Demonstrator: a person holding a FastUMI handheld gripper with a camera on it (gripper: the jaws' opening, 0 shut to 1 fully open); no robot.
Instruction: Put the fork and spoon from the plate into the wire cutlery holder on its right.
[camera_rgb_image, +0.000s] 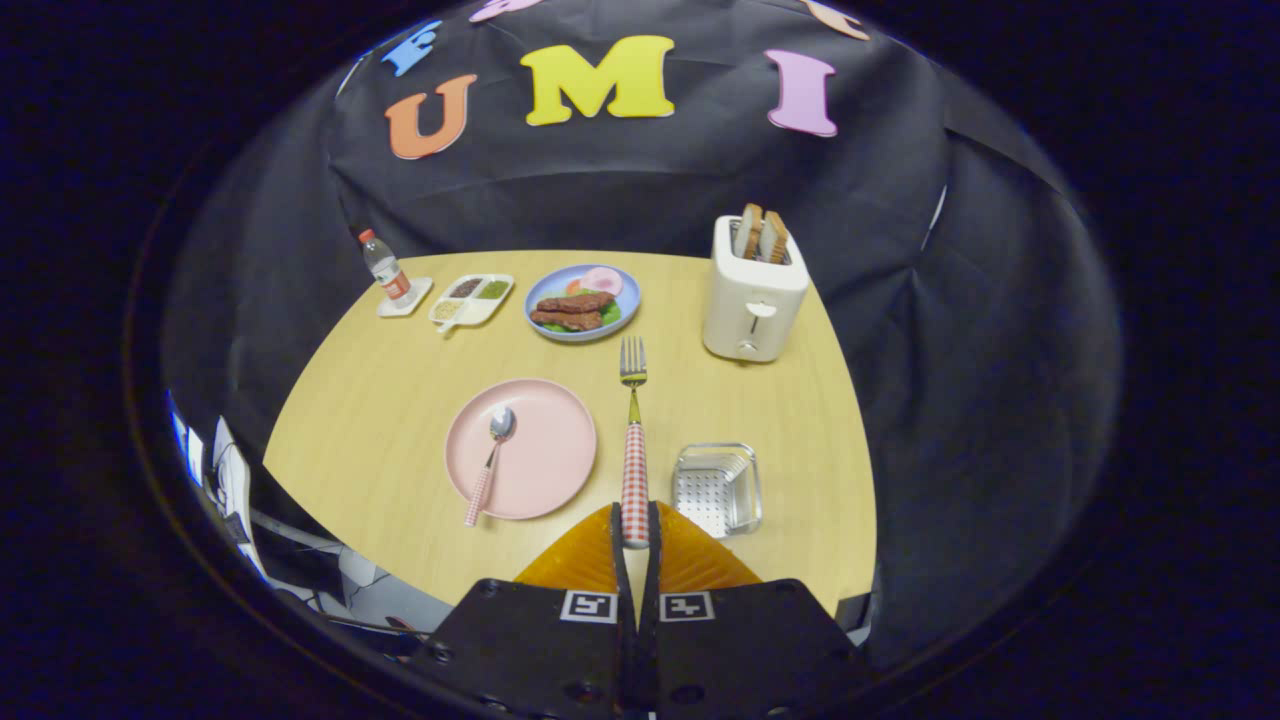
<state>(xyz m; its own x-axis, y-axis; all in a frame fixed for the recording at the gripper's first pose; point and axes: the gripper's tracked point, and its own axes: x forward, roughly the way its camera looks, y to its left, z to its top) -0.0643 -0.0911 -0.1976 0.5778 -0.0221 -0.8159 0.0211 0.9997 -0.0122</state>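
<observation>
My gripper (635, 525) is shut on the checked handle of the fork (633, 440), which sticks straight out ahead of the fingers with its tines pointing away, held above the table. The pink plate (545, 420) lies to the left of the fork. On the plate rests the spoon (490, 462), bowl toward the far side, its checked handle reaching over the near rim. The wire cutlery holder (716, 488) stands just right of my fingers, low on the table and open at the top.
A white toaster (752, 290) with bread slices stands at the far right of the wooden table (380, 400). Beyond the plate sit a blue plate of food (583, 302), a divided white dish (472, 298) and a small bottle (385, 267) on a white coaster.
</observation>
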